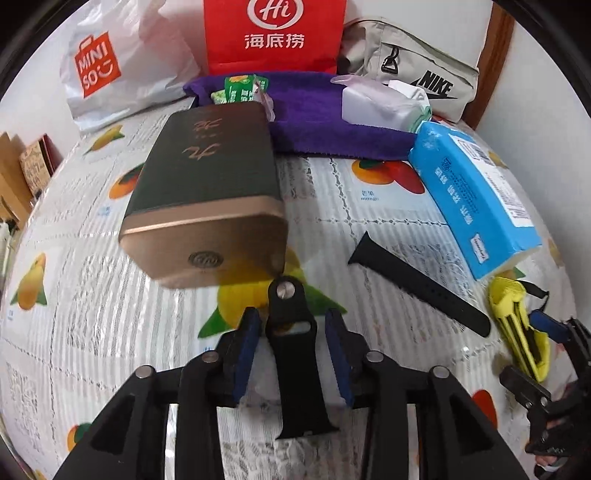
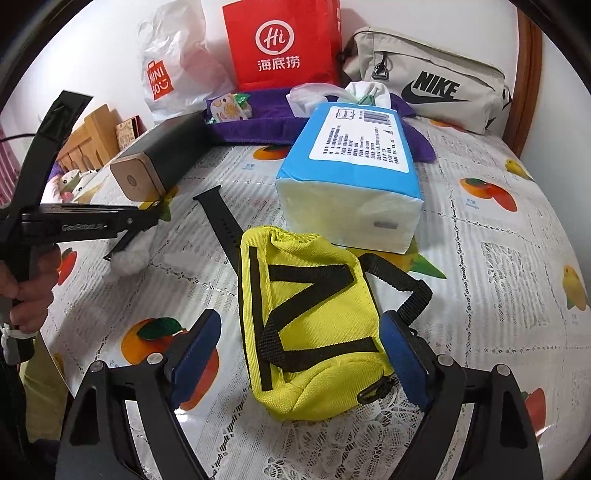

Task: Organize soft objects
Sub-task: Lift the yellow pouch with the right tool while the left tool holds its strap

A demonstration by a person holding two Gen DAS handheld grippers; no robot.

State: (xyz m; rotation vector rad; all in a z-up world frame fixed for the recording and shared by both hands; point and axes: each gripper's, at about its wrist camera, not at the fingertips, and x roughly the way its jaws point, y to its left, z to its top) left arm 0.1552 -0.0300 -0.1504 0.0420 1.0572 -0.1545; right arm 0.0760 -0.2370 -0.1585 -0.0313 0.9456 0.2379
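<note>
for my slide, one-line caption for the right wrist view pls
Right gripper open around a yellow pouch on the fruit-print tablecloth, blue tissue pack just behind it.

A dark green box with a gold end (image 1: 207,192) lies on a fruit-print tablecloth (image 1: 332,206). At twelve o'clock stands a red Haidilao paper bag (image 1: 275,35), with a white Miniso plastic bag (image 1: 107,70) at eleven o'clock.

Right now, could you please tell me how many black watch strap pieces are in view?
2. A buckle-end strap piece lies between the left gripper fingers; a holed strap piece lies beside the yellow pouch. Others may be hidden.
</note>
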